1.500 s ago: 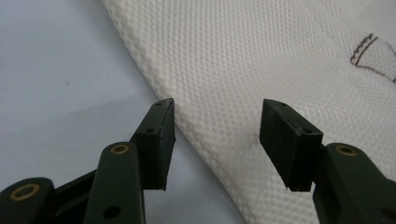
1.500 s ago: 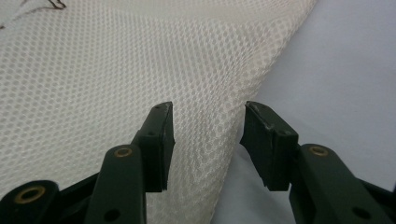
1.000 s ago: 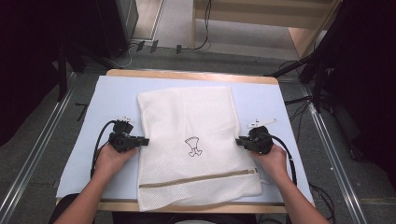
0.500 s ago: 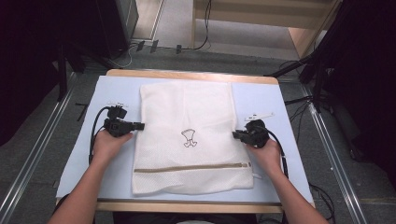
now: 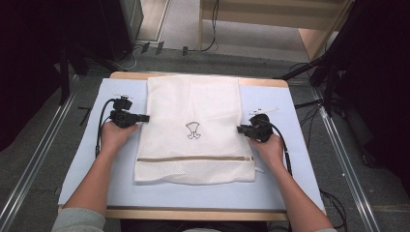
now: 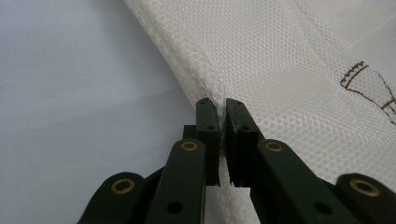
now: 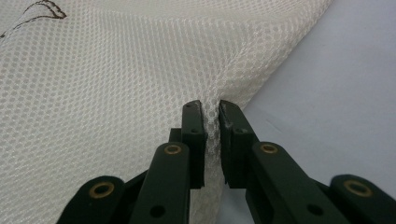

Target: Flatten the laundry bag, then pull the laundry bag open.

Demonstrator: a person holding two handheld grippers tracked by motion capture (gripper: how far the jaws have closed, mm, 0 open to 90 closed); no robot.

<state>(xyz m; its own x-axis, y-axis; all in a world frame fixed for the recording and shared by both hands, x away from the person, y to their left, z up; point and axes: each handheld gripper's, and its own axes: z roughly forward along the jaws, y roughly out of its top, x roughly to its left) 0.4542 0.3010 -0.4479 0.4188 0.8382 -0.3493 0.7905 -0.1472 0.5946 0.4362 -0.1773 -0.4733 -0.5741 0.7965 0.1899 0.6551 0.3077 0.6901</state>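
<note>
A white mesh laundry bag [image 5: 193,96] lies flat on a pale blue mat [image 5: 285,183], with a brown zipper [image 5: 193,158] near its front end and a small dark logo [image 5: 193,130] at its middle. My left gripper [image 5: 145,117] is shut on the bag's left edge; up close its jaws [image 6: 217,105] pinch the mesh [image 6: 289,70]. My right gripper [image 5: 240,129] is shut on the right edge [image 7: 116,70]. Its jaws [image 7: 210,106] have just eased apart a touch, with a fold of mesh still pinched between them. A hand holds each gripper.
The mat covers a wooden table [image 5: 193,213] whose front edge runs below the bag. Metal rails [image 5: 348,164] flank the table. Cables [image 5: 208,46] lie on the floor behind it, near dark equipment [image 5: 111,24] and a wooden unit [image 5: 319,38].
Both grippers have slid away from the person, drawing the bag up the mat. Its front end now lies well back from the table's front edge.
</note>
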